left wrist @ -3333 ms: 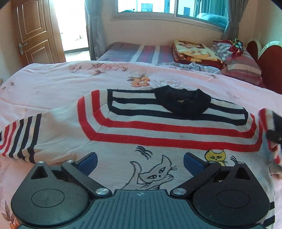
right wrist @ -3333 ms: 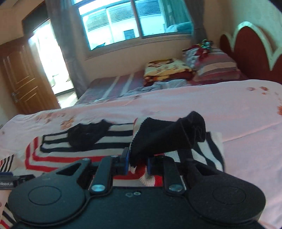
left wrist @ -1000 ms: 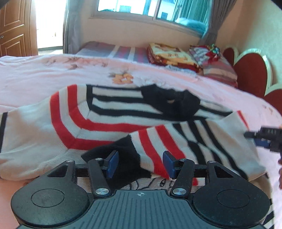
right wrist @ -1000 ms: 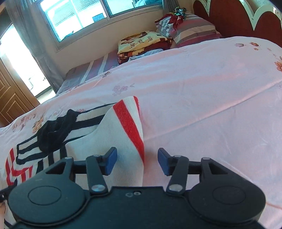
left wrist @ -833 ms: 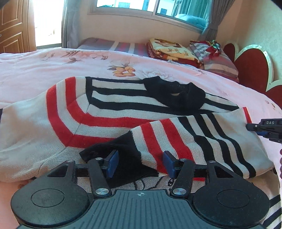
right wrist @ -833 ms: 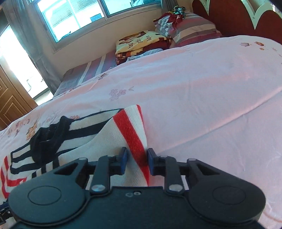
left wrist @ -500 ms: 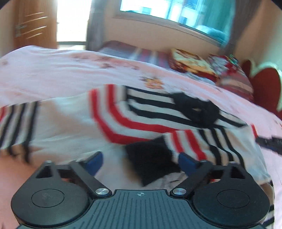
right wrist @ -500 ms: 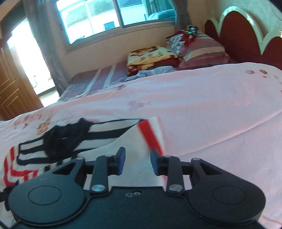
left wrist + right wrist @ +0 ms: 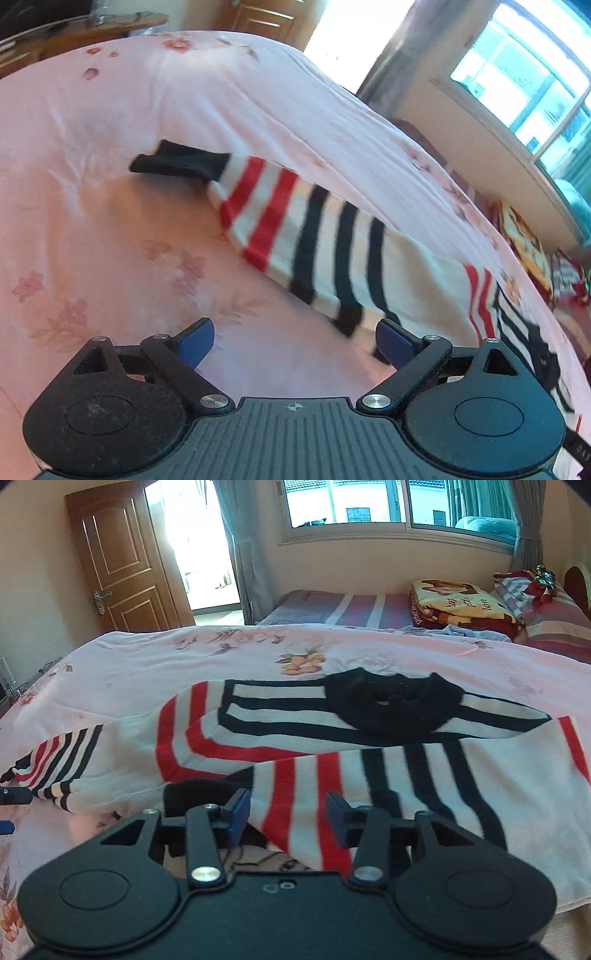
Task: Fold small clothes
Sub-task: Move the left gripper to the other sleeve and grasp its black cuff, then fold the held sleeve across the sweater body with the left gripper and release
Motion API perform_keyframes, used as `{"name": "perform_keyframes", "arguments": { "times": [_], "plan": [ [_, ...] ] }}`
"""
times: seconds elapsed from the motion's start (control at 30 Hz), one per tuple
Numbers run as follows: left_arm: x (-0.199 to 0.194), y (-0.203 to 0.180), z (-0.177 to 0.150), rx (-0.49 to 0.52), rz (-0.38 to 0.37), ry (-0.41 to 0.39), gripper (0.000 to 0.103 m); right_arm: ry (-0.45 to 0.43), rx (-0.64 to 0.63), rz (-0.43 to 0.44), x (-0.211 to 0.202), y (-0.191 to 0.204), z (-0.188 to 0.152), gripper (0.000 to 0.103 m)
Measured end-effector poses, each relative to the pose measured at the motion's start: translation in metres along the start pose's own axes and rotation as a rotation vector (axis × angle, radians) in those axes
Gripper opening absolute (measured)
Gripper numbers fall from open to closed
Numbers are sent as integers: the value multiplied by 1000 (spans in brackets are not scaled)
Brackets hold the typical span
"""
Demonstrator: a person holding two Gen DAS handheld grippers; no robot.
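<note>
We see left gripper [image 9: 294,341] wide open, nothing held; right gripper [image 9: 289,818] just reopened partway, empty over sweater [image 9: 480,775].

A: What carries everything?
B: A bed [image 9: 155,664] under a pink floral sheet [image 9: 122,229].
A: And on it?
B: 1 striped sweater [image 9: 280,734], lying flat, 1 sleeve [image 9: 295,221] stretched sideways.

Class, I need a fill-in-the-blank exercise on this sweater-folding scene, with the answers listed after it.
1. The striped sweater lies on a ____ bedsheet.
2. One sleeve is folded across the sweater's ____.
3. The other sleeve, stretched out, ends in a ____ cuff.
4. The left gripper holds ____.

Answers: pink; front; black; nothing
</note>
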State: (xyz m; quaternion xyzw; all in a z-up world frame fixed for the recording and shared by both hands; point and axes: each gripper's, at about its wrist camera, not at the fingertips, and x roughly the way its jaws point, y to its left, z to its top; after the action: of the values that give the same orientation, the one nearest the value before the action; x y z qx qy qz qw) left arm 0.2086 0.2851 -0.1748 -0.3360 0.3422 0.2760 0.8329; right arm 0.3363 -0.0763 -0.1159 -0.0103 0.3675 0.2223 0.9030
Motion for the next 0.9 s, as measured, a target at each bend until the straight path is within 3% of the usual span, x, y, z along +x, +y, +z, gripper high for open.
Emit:
{"name": "perform_keyframes", "arguments": {
  "times": [0.1, 0.33, 0.37, 0.4, 0.43, 0.47, 0.53, 0.6, 0.67, 0.8, 0.9],
  "plan": [
    [17, 24, 16, -66, -19, 13, 79, 16, -7, -1, 12, 18, -1, 44],
    [55, 28, 48, -119, -97, -42, 78, 47, -3, -46, 27, 31, -7, 46],
    [59, 24, 51, -115, -98, -49, 64, 47, 0, -52, 28, 32, -7, 46],
    [64, 22, 54, -115, -94, -42, 26, 49, 1, -57, 28, 33, -6, 46],
    [70, 23, 57, -138, -94, -20, 11, 48, 1, -61, 28, 33, -5, 46],
    [73, 27, 58, -175, -97, -17, 7, 38, -2, -65, 27, 35, -4, 46],
    [73, 25, 58, -165, -88, -39, 7, 33, -27, -78, 28, 39, -4, 44],
    [70, 13, 55, -104, -77, -75, 7, 71, -79, -101, 38, 44, -11, 45],
    [61, -2, 55, -34, -95, -114, 7, 51, -131, -119, 42, 49, -16, 46],
    [28, -61, 59, 168, -213, -204, 7, 68, -89, -96, 44, 42, -9, 46],
    [2, -119, 50, 303, -340, -250, 7, 26, 38, -28, 23, 25, -3, 44]
  ]
}}
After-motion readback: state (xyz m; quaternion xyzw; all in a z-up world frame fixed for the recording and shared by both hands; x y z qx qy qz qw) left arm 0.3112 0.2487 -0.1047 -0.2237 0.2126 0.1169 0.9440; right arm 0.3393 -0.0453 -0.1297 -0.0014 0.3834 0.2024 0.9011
